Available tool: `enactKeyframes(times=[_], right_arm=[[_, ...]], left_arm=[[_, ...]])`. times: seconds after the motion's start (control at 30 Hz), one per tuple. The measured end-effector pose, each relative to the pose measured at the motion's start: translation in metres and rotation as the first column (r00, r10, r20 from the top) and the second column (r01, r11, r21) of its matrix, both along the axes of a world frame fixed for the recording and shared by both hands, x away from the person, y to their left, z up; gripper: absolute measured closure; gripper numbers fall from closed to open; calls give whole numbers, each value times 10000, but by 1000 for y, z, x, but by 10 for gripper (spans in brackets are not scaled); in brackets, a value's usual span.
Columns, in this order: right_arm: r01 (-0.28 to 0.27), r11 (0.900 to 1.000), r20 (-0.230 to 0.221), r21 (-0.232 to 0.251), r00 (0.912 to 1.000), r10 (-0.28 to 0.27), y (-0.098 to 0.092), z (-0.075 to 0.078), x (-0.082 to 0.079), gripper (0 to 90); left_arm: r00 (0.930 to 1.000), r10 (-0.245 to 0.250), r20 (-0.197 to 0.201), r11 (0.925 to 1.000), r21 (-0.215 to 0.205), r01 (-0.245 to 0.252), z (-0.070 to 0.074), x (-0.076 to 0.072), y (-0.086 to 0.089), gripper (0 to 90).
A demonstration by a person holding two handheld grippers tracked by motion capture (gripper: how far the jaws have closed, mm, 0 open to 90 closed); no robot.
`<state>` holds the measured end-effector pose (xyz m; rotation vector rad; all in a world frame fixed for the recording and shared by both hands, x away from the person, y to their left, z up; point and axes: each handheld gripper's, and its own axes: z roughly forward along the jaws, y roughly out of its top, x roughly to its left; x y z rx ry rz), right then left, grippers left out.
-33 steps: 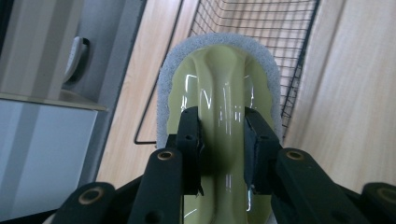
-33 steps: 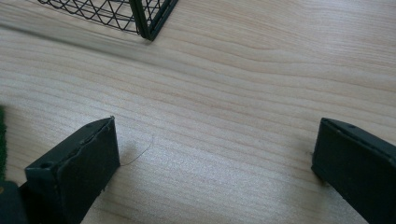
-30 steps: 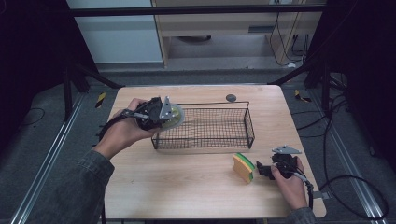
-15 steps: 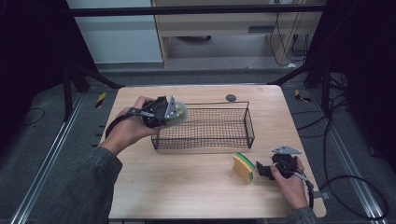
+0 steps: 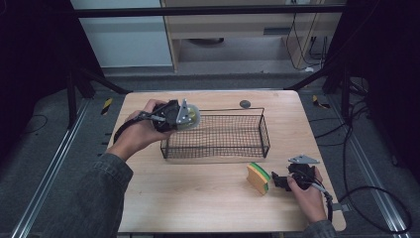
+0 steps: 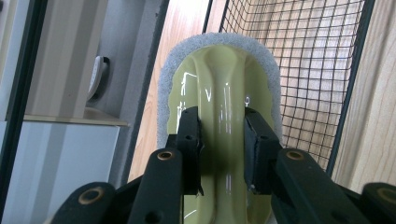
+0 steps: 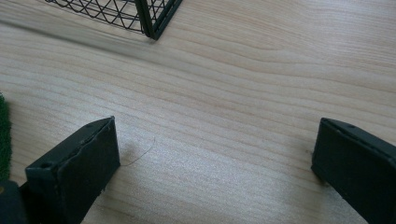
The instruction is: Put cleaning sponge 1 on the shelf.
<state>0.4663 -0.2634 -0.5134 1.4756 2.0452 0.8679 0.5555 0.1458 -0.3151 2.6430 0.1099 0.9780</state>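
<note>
A pale yellow-green scrubber with a grey felt rim is clamped by its raised handle ridge in my left gripper. In the high view the left gripper holds this scrubber above the left end of a black wire basket. The basket's mesh lies just beyond the scrubber. My right gripper rests low at the table's front right. It is open, with bare wood between its jaws. A yellow and green sponge stands on edge just left of it, and its green side shows beside my left jaw.
A small dark round object lies on the wooden table behind the basket. One basket corner sits ahead of the right gripper. Yellow-black striped pieces lie on the floor beside the table.
My left gripper has carried the scrubber a little to the right, onto the basket's left end. The right gripper and the sponge have stayed put.
</note>
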Motion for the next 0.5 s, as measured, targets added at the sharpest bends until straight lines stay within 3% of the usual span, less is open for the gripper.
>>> enactKeyframes(times=[0.5], right_arm=[[-11, 10000, 4, -5, 10000, 11, 0, 0, 0, 10]], left_arm=[[9999, -91, 87, 9998, 180, 89, -5, 5, -6, 708]])
